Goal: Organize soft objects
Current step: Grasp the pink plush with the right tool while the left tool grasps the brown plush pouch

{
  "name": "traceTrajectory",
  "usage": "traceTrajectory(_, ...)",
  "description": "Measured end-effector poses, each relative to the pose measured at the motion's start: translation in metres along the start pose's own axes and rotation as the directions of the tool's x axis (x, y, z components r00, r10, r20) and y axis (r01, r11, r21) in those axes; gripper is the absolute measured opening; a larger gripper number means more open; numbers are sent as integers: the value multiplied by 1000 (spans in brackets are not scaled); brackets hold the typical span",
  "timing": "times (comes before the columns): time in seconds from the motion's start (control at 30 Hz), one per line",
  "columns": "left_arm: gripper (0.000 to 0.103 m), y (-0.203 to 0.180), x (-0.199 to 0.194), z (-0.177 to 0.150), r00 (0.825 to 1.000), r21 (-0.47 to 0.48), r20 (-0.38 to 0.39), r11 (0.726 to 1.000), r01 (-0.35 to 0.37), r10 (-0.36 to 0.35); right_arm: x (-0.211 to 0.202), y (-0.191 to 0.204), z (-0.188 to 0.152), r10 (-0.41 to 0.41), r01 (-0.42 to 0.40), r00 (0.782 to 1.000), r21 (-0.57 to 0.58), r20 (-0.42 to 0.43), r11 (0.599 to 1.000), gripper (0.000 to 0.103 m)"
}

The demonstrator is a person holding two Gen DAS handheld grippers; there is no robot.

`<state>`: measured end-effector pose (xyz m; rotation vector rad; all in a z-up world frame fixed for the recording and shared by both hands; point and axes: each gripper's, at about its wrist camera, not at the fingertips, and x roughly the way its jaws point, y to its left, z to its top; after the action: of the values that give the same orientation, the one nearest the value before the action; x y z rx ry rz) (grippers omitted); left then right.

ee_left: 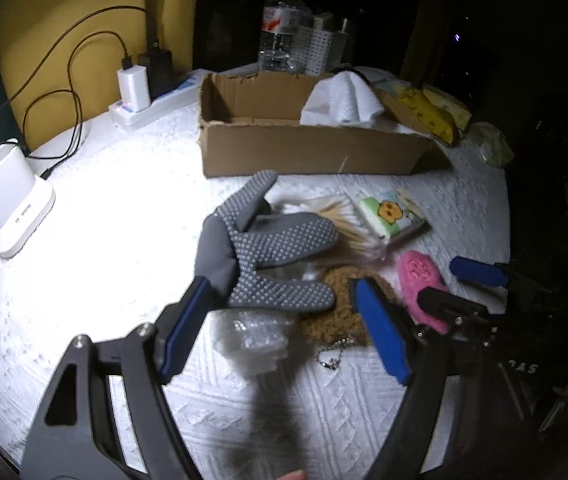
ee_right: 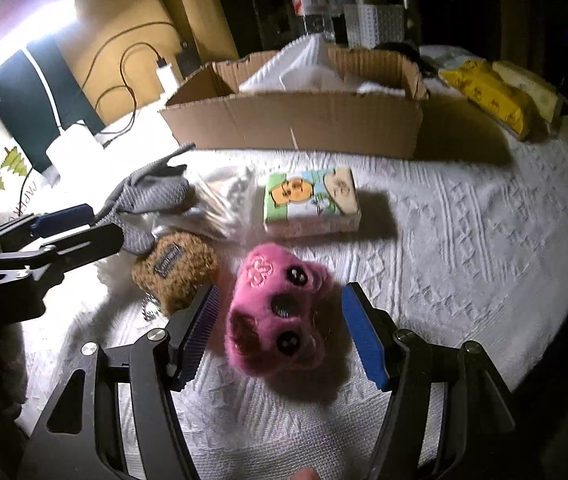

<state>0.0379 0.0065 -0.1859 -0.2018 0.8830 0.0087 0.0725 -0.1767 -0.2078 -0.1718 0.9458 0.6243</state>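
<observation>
A grey dotted glove (ee_left: 260, 248) lies on the white knitted cloth, its cuff touching the left pad of my left gripper (ee_left: 284, 320), which is open around it. The glove also shows in the right wrist view (ee_right: 148, 196). A brown fuzzy plush (ee_left: 339, 304) lies beside it, also seen in the right wrist view (ee_right: 176, 272). A pink plush (ee_right: 280, 316) sits between the open pads of my right gripper (ee_right: 280, 332); it also shows in the left wrist view (ee_left: 419, 280). A cardboard box (ee_left: 307, 148) holds a white cloth (ee_left: 343, 100).
A tissue pack (ee_right: 311, 200), a clear bag of wooden sticks (ee_left: 335, 216) and a crumpled plastic bag (ee_left: 256, 336) lie nearby. A power strip (ee_left: 152, 104), a white holder (ee_left: 8, 200), a water bottle (ee_left: 284, 24) and yellow packets (ee_right: 491, 96) stand around the table's edge.
</observation>
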Motion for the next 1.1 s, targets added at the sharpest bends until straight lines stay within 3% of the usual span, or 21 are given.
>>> traceTrajectory(0.1, 76, -4, 2, -2, 1000, 12, -8, 1000, -6, 7, 7, 1, -3, -1, 1, 1000, -8, -20, 1000, 66)
traceTrajectory(0.2, 76, -7, -1, -2, 1000, 24, -1, 1000, -17, 17, 11, 1, -6, 12, -13, 999, -19, -32, 1000, 49)
traceTrajectory(0.3, 76, -15, -5, -1, 1000, 37, 4, 999, -12, 12, 8, 1, -7, 17, -18, 1000, -33, -22, 999, 46)
traceTrajectory(0.5, 76, -38, -11, -1, 1000, 86, 6, 996, 24, -24, -6, -11, -5, 14, -14, 1000, -5, 15, 1000, 45)
traceTrajectory(0.77, 76, -61, 13, -7, 994, 115, -72, 989, 95, -87, -23, -34, -7, 5, -8, 999, 46, 54, 999, 45)
traceTrajectory(1.1, 76, -53, 40, -6, 995, 113, -101, 994, 4, 7, -26, -56, -12, 12, -18, 998, 86, 64, 996, 45)
